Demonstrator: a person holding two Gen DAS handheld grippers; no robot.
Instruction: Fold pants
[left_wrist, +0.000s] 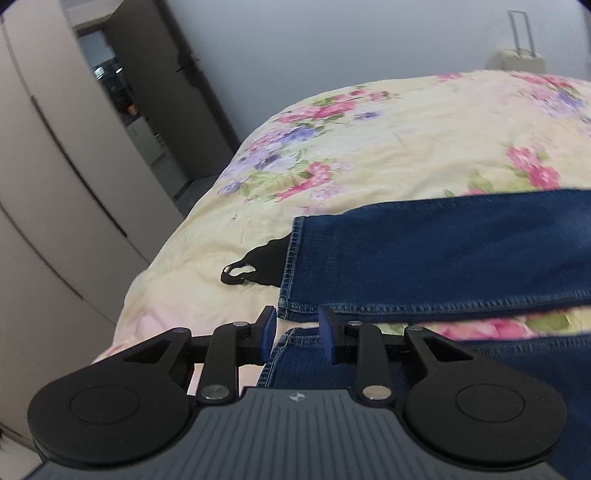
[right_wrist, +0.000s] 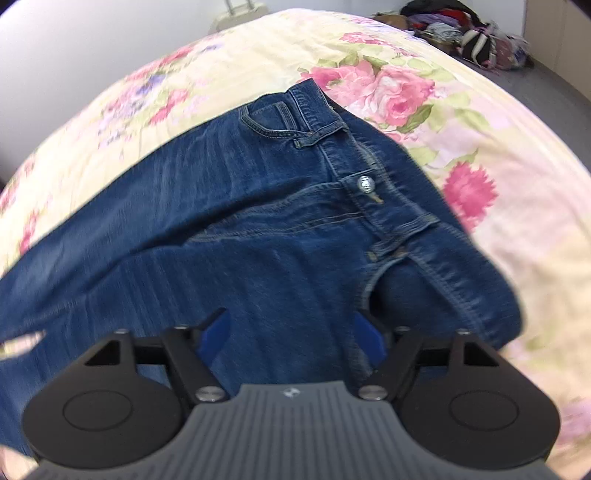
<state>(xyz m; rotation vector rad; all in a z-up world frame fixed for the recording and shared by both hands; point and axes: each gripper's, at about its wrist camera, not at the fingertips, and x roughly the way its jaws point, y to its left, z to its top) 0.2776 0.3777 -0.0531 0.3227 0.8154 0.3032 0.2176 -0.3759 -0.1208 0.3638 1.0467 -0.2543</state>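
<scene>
The jeans (right_wrist: 258, 221) lie spread across the flowered bed (right_wrist: 480, 258), waistband toward the far side and legs trailing off near the bed's edge, laid flat so they can be folded. The left tongs (left_wrist: 297, 332) hang partly spread above a leg hem (left_wrist: 291, 258), pinching nothing. The right tongs (right_wrist: 291, 332) gape wide over the seat, empty, probably lining up a grip.

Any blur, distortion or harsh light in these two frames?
Left wrist view: fisheye bends the wardrobe; the jeans hem is sharp, the far bedspread soft; light even. Right wrist view: motion blur smears the denim toward the left edge; the waist button stays fairly crisp.
</scene>
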